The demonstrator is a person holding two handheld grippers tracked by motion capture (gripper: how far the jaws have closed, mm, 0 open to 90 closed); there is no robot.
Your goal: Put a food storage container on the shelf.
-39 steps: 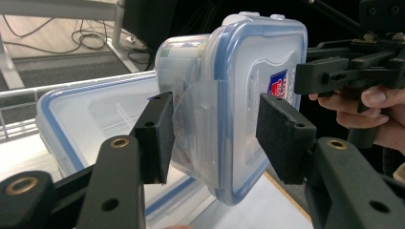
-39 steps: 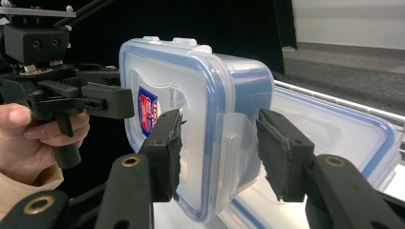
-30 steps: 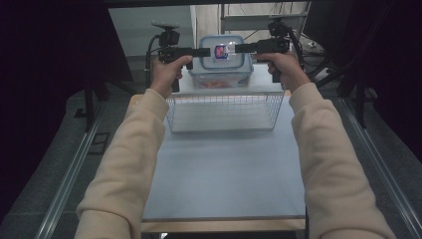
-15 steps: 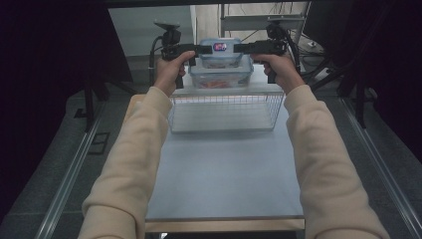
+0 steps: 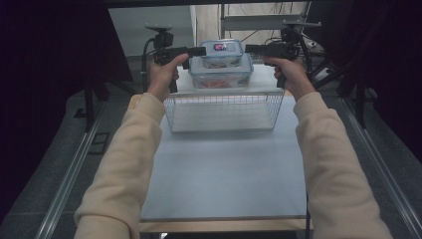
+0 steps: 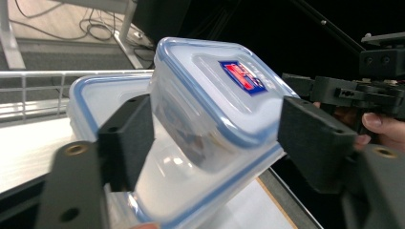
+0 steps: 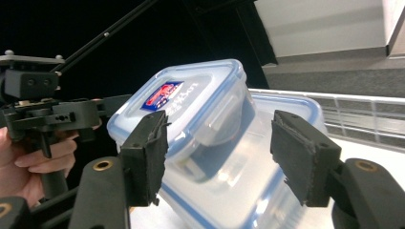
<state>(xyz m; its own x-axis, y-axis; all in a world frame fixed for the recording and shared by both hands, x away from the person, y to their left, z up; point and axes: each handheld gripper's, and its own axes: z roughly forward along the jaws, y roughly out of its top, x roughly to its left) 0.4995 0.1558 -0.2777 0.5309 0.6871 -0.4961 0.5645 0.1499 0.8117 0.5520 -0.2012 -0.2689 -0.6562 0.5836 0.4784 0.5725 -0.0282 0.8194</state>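
A small clear box with a blue-rimmed lid (image 5: 222,50) sits on a larger clear box (image 5: 221,74) at the table's far end. The larger one holds something orange. My left gripper (image 5: 199,51) points at the small box's left end and my right gripper (image 5: 250,49) at its right end. In the left gripper view the small box (image 6: 215,109) lies between the open pads (image 6: 128,138) of the left gripper (image 6: 217,124), whose jaws have just opened, then closed a little. In the right gripper view the box (image 7: 200,109) stands between the pads of the right gripper (image 7: 219,129), which have just been opening.
A wire basket (image 5: 224,107) stands on the pale table (image 5: 224,174) just in front of the stacked boxes. Metal rails (image 5: 74,169) run along both sides of the table. Black stands and cables crowd the far corners.
Both pairs of jaws have widened around the small box. The hands have shifted a little, and the small box stays on the larger one.
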